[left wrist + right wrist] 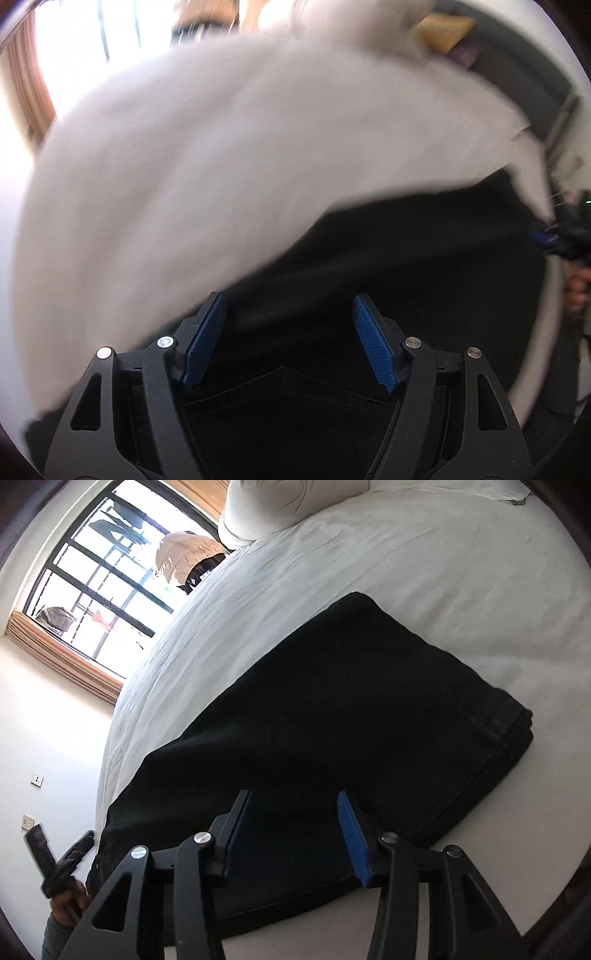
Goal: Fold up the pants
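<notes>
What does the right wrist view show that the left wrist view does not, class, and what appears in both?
Only the right wrist view shows the barred window, the pillow, two wall sockets and the pants' stacked hem edge. Only the left wrist view shows a yellow cushion and a pocket seam between its fingers. Both show the black pants lying on the white bed sheet, with an open gripper above them.
</notes>
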`<action>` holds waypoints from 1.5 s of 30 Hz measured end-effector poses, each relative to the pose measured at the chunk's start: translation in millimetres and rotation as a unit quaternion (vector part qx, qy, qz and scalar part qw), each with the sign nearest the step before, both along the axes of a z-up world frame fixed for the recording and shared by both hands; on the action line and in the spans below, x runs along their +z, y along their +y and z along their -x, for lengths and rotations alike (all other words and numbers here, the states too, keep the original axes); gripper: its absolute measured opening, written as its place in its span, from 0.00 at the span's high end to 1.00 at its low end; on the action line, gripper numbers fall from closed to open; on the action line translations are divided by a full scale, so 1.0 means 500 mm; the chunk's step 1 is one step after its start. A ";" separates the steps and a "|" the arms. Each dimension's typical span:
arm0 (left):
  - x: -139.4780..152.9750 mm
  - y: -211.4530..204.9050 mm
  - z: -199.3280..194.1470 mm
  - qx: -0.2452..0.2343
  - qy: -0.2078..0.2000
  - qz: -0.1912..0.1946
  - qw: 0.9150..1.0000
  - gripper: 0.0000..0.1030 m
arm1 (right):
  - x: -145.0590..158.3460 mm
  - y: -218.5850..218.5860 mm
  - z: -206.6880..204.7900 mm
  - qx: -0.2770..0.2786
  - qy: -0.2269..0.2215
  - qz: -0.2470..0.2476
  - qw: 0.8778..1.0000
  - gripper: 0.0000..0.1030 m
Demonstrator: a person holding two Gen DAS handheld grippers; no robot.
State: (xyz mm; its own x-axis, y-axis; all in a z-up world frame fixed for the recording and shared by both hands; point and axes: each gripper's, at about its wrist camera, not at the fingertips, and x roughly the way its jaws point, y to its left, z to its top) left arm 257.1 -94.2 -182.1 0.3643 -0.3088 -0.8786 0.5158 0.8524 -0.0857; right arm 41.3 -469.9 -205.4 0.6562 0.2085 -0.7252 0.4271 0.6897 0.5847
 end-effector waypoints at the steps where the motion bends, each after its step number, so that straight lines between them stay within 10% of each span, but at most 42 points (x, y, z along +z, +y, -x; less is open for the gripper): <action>1: -0.018 0.011 -0.001 0.002 -0.003 0.016 1.000 0.30 | -0.008 -0.012 0.005 -0.008 -0.008 -0.014 1.000 0.54; 8: 0.030 -0.003 0.031 0.014 -0.051 -0.045 0.998 0.30 | -0.002 -0.152 0.133 -0.124 -0.016 -0.026 0.992 0.71; 10: 0.075 -0.011 0.027 0.033 -0.087 -0.048 0.995 0.30 | 0.023 -0.171 0.181 -0.144 -0.030 -0.020 0.989 0.47; 13: 0.118 -0.050 0.047 0.049 -0.084 0.026 0.995 0.29 | 0.023 -0.187 0.233 -0.165 -0.055 -0.054 0.983 0.43; 20: 0.074 -0.180 0.134 -0.031 -0.031 0.036 0.998 0.25 | -0.034 -0.155 0.161 -0.155 -0.039 -0.111 0.981 0.42; 35: -0.003 -0.201 0.129 0.008 -0.002 0.010 1.000 0.12 | -0.049 -0.154 0.099 -0.160 -0.040 -0.152 0.974 0.43; 45: 0.015 -0.188 0.130 0.028 0.019 0.029 0.999 0.09 | -0.058 -0.154 0.083 -0.158 -0.038 -0.163 0.973 0.86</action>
State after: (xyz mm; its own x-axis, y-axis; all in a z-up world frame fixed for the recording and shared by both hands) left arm 192.0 -188.2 -174.4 0.3488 -0.3397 -0.8735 0.4622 0.8731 -0.1549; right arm -0.3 -547.0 -234.5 0.7740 0.1977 -0.6015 0.5352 0.3033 0.7884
